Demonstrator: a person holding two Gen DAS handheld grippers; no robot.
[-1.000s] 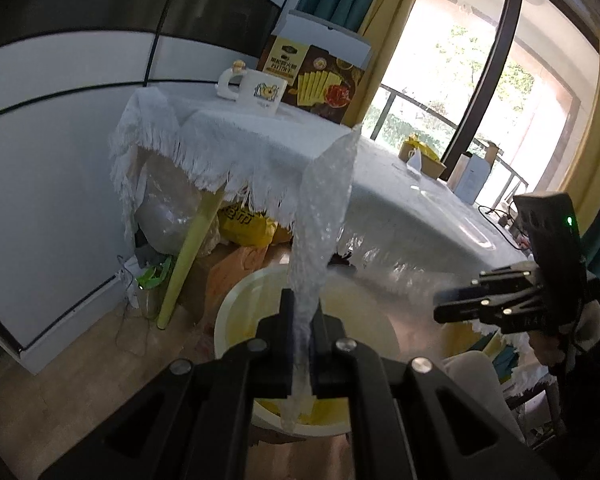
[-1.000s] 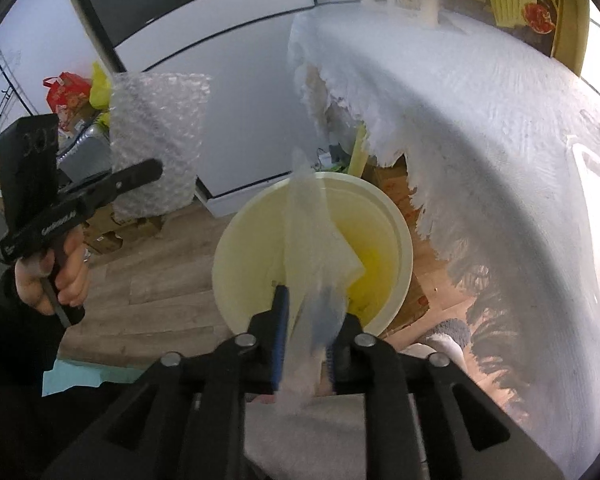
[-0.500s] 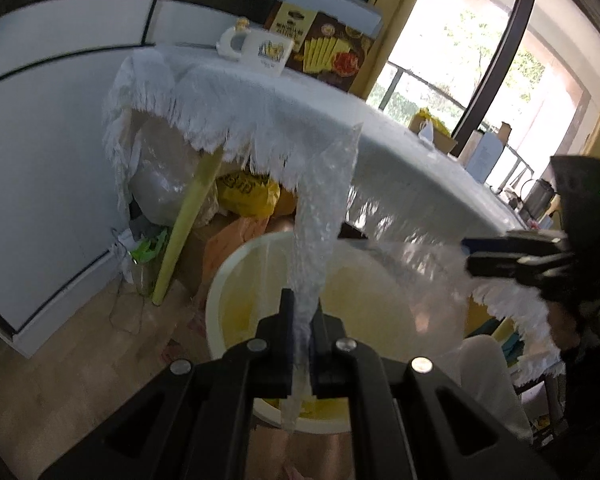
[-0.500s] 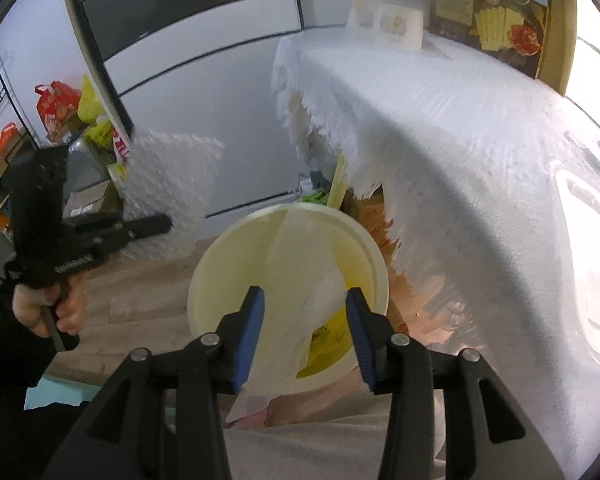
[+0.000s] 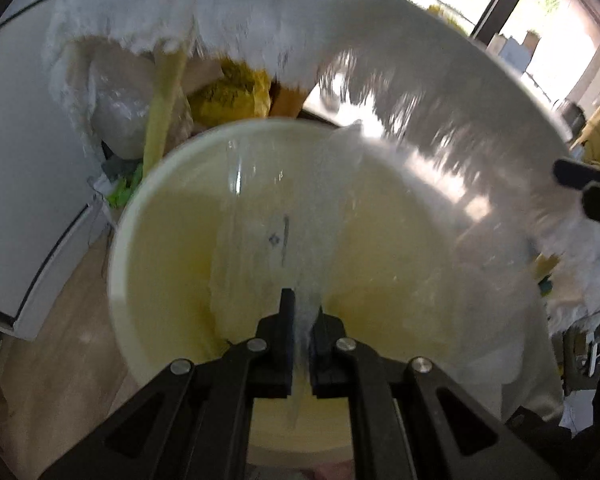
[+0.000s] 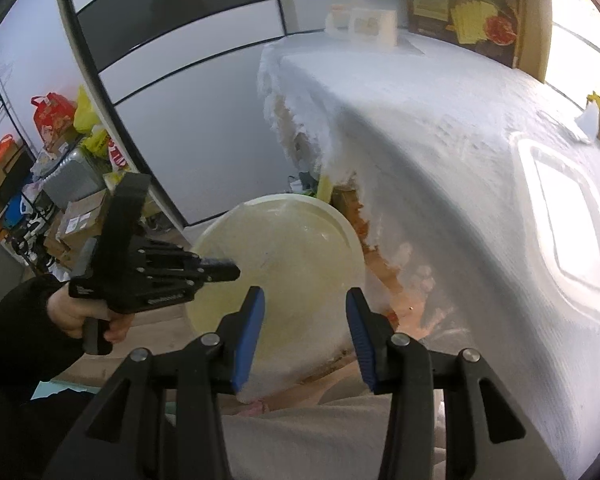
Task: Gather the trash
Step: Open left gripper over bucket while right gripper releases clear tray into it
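Bubble wrap held over the pale yellow bin beside the tabletop.
The left gripper (image 5: 300, 334) is clamped on a strip of clear bubble wrap (image 5: 296, 240), which fans out over the mouth of the bin (image 5: 140, 216) on the wooden floor. The right gripper (image 6: 305, 336) has its blue-padded jaws parted and empty above the same bin (image 6: 352, 240), just beside the fringed white cloth covering the tabletop (image 6: 440, 128); a clear tray (image 6: 568, 216) lies on it.

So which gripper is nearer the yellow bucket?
Left. The left gripper hangs over the bucket mouth, clamping bubble wrap; the right gripper stands open, farther back.
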